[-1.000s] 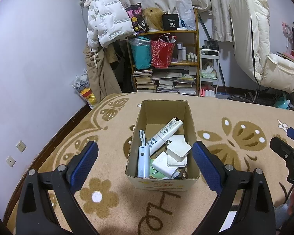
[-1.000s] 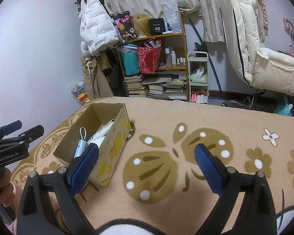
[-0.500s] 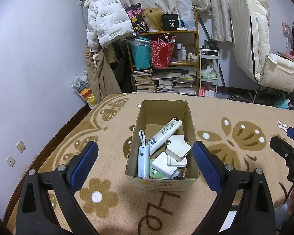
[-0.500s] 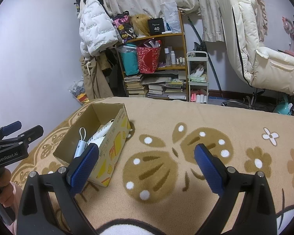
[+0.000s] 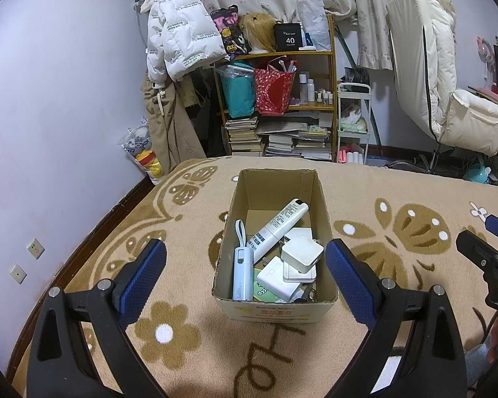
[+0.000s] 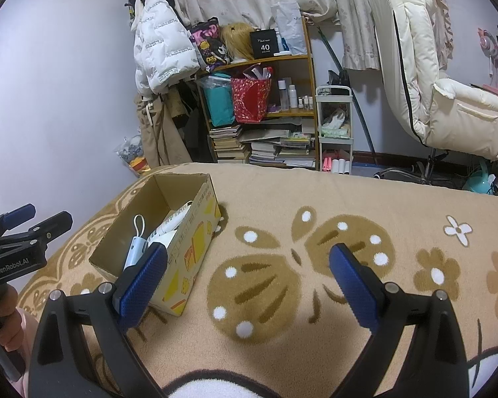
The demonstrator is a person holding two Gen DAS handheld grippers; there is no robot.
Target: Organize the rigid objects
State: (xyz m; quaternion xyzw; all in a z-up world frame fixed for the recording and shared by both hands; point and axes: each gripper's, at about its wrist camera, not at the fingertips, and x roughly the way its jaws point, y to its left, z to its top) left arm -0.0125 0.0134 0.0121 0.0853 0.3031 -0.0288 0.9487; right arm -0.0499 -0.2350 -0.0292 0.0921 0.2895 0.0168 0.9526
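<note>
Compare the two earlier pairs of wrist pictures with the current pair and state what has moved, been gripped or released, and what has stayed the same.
Nothing visibly changed. The left gripper stays open, hovering in front of the cardboard box, and the right gripper stays open over the patterned blanket. The white tube, the blue power bank and the white chargers lie in the box as before.

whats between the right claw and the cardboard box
Only bare patterned blanket; in the right wrist view the right claw sits beside the cardboard box.
</note>
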